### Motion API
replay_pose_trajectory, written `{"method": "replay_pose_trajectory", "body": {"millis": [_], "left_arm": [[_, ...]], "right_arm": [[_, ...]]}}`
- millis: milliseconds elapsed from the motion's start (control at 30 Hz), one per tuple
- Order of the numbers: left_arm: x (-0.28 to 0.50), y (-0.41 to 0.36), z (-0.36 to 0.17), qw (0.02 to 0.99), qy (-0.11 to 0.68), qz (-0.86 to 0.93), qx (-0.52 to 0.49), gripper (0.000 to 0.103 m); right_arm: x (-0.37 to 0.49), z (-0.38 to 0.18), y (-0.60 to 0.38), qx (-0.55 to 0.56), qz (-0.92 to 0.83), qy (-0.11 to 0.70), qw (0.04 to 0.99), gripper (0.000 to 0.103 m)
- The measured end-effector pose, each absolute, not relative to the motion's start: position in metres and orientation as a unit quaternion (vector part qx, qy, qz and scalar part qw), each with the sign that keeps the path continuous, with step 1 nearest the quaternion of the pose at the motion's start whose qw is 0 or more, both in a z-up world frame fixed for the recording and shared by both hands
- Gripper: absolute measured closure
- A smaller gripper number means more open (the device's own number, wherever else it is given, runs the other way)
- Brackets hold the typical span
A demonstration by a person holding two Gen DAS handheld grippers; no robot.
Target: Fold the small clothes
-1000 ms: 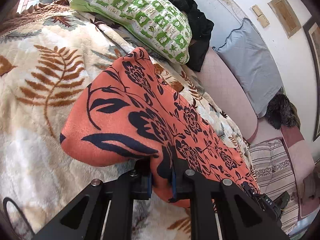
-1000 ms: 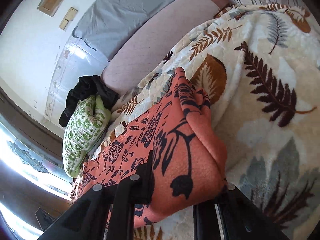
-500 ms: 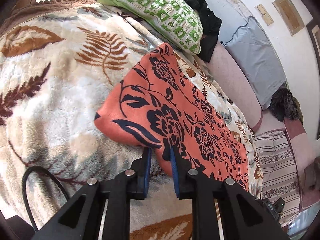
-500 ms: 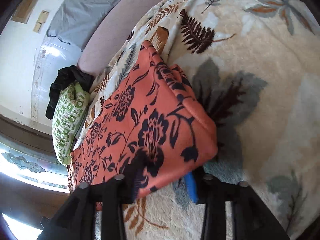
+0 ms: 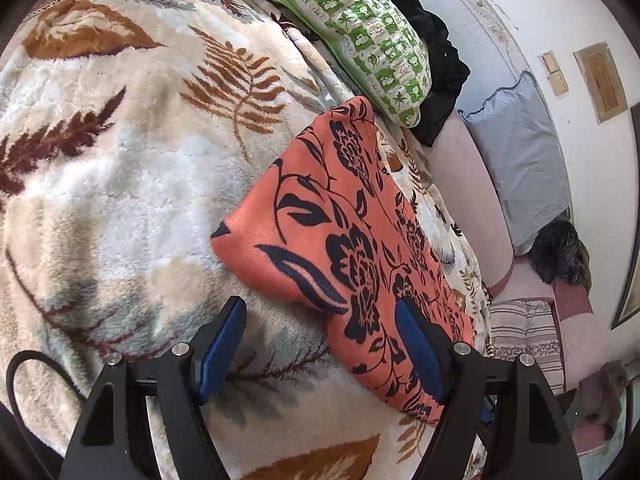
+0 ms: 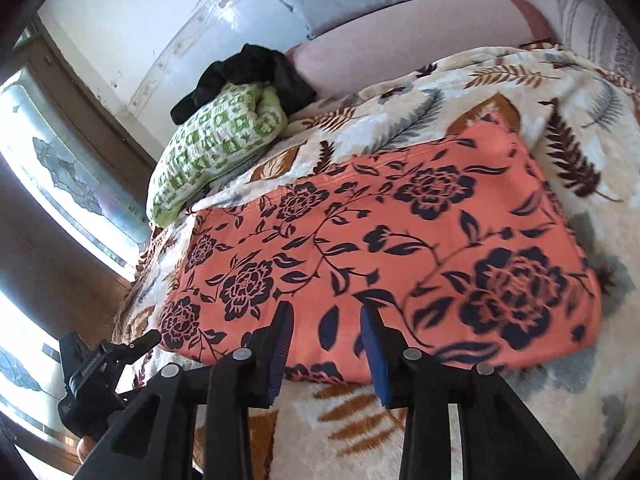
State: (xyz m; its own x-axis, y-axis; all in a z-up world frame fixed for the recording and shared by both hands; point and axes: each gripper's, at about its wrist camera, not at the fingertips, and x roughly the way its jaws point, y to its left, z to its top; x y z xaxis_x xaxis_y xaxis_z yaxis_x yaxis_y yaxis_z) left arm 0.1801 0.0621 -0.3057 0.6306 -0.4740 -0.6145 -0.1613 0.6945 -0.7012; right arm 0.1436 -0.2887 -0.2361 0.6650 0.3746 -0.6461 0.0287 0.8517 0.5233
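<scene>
On the leaf-patterned blanket (image 5: 120, 200) of the bed, the orange floral garment (image 6: 380, 248) is laid flat in a folded rectangle, below the green patterned pillow (image 6: 216, 148). The left claw (image 5: 320, 344) is seen released, jaws opening; one corner of the garment lies between them, untouched by the blue pads (image 5: 224, 344). The right claw (image 6: 326, 344) is held above the garment's near edge, jaws closing, nothing gripped.
</scene>
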Motion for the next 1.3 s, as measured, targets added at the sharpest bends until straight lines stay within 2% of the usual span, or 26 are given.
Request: {"method": "replay_pose_trajectory", "body": {"millis": [200, 233, 267, 333, 400, 433, 533, 700, 733, 767, 800, 833, 867, 967, 1100, 1133, 1167, 1200, 1267, 1300], "left_arm": [[0.199, 0.052, -0.300, 0.839, 0.381, -0.104, -0.373, 0.027], [0.200, 0.050, -0.296, 0.849, 0.365, -0.105, -0.367, 0.031], [0.201, 0.048, -0.291, 0.861, 0.348, -0.107, -0.355, 0.040], [0.203, 0.040, -0.281, 0.885, 0.326, -0.111, -0.314, 0.053], [0.206, 0.032, -0.275, 0.898, 0.318, -0.118, -0.279, 0.054], [0.207, 0.028, -0.275, 0.900, 0.319, -0.119, -0.271, 0.053], [0.215, 0.024, -0.283, 0.892, 0.347, -0.112, -0.268, 0.015], [0.224, 0.027, -0.304, 0.864, 0.397, -0.093, -0.295, 0.015], [0.225, 0.027, -0.304, 0.867, 0.394, -0.090, -0.292, 0.018], [0.226, 0.027, -0.304, 0.869, 0.392, -0.086, -0.289, 0.032], [0.228, 0.027, -0.304, 0.871, 0.393, -0.082, -0.285, 0.039], [0.232, 0.028, -0.304, 0.870, 0.394, -0.079, -0.285, 0.055], [0.234, 0.032, -0.306, 0.867, 0.395, -0.078, -0.292, 0.067], [0.233, 0.036, -0.308, 0.862, 0.392, -0.086, -0.310, 0.071], [0.230, 0.027, -0.298, 0.878, 0.375, -0.099, -0.280, 0.070], [0.232, 0.027, -0.298, 0.876, 0.380, -0.099, -0.281, 0.059], [0.235, 0.027, -0.302, 0.870, 0.387, -0.104, -0.288, 0.040], [0.238, 0.027, -0.306, 0.861, 0.397, -0.110, -0.299, 0.035], [0.240, 0.026, -0.311, 0.858, 0.403, -0.108, -0.299, 0.037], [0.239, 0.024, -0.310, 0.864, 0.401, -0.104, -0.285, 0.044]], "right_arm": [[0.200, -0.257, -0.256, 0.285, 0.148, 0.404, 0.857, 0.068], [0.207, -0.266, -0.251, 0.303, 0.165, 0.409, 0.845, 0.068], [0.216, -0.280, -0.246, 0.323, 0.184, 0.428, 0.824, 0.068], [0.226, -0.310, -0.237, 0.342, 0.187, 0.461, 0.797, 0.079], [0.222, -0.312, -0.241, 0.354, 0.190, 0.447, 0.799, 0.081], [0.222, -0.313, -0.242, 0.361, 0.193, 0.452, 0.793, 0.081], [0.224, -0.318, -0.247, 0.379, 0.206, 0.458, 0.777, 0.081], [0.223, -0.315, -0.243, 0.368, 0.201, 0.457, 0.785, 0.081], [0.223, -0.315, -0.244, 0.368, 0.202, 0.456, 0.785, 0.081], [0.223, -0.315, -0.244, 0.368, 0.203, 0.455, 0.785, 0.081], [0.223, -0.315, -0.245, 0.368, 0.204, 0.455, 0.785, 0.081], [0.223, -0.315, -0.245, 0.368, 0.205, 0.455, 0.785, 0.081], [0.222, -0.315, -0.245, 0.368, 0.205, 0.454, 0.785, 0.081], [0.221, -0.313, -0.242, 0.360, 0.206, 0.453, 0.789, 0.081], [0.217, -0.302, -0.238, 0.334, 0.207, 0.445, 0.805, 0.078], [0.216, -0.297, -0.235, 0.324, 0.210, 0.437, 0.813, 0.077], [0.214, -0.292, -0.234, 0.316, 0.210, 0.426, 0.821, 0.077], [0.213, -0.288, -0.233, 0.310, 0.209, 0.415, 0.830, 0.077], [0.214, -0.290, -0.231, 0.295, 0.195, 0.419, 0.836, 0.077], [0.217, -0.298, -0.230, 0.291, 0.188, 0.436, 0.830, 0.081]]}}
